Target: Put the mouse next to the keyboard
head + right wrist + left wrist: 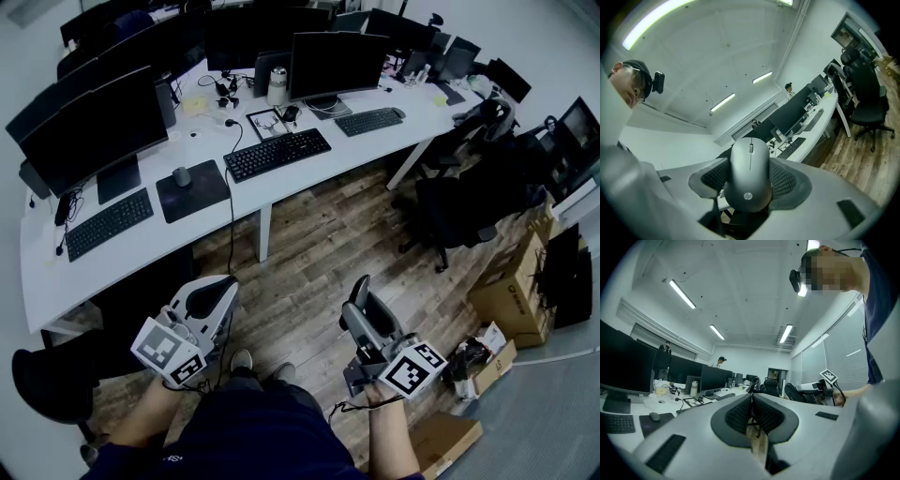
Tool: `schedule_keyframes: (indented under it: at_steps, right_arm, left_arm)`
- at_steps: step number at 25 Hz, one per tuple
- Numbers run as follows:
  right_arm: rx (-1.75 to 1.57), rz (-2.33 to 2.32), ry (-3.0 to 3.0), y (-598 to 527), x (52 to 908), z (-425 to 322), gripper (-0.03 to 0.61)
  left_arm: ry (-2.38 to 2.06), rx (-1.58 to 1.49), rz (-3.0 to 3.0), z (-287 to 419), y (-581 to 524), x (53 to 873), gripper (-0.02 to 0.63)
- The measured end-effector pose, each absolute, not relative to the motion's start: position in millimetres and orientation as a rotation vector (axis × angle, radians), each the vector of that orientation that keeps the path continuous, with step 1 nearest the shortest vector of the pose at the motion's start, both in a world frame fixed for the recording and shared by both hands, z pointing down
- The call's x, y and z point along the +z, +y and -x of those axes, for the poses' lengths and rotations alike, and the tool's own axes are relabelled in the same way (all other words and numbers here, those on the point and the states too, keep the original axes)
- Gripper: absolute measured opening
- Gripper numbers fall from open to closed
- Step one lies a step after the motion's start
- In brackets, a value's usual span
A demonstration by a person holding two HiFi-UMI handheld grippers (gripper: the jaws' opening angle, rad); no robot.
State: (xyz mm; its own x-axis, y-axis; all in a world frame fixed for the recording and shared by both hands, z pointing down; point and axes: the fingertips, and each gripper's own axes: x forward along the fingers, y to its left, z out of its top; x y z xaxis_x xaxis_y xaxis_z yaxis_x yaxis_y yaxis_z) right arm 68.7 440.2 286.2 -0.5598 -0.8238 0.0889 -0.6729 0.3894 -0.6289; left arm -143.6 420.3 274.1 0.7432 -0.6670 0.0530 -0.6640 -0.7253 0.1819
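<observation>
Right gripper view: the ribbed black pads of the right gripper squeeze the two sides of a smooth, round-backed grey plastic mouse. The mouse lies along the jaws. Its long way runs from the camera straight out ahead, with the wheel end pointing forward and the logo end near the camera.

The left gripper has its jaws shut together with nothing in them.

Both grippers are held well back from the long white desk, over the brown wood floor. The flat black keyboard lies on the middle of that desk.

The mouse is slippery and curved, and only its sides are held. I think a softer squeeze or a bump on the desk edge could make it slip out and drop to the floor. The desk also holds other keyboards, so the mouse could end up by the wrong one.
</observation>
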Motion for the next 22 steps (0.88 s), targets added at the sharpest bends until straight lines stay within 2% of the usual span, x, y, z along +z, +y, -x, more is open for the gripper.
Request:
schedule_keyframes:
  at_steps: [13,22]
  right_arm:
    - [-0.920,1.344,2.384,437.7,289.0,-73.5,0.281]
    - [-0.947,1.331,2.369,442.3,301.3,-98.8,0.281]
  left_arm:
    - [-1.069,-0.012,-2.749,142.6,423.7,276.9,0.038]
    - [-1.076,0.009,-2.747,117.5,429.1,282.4,0.038]
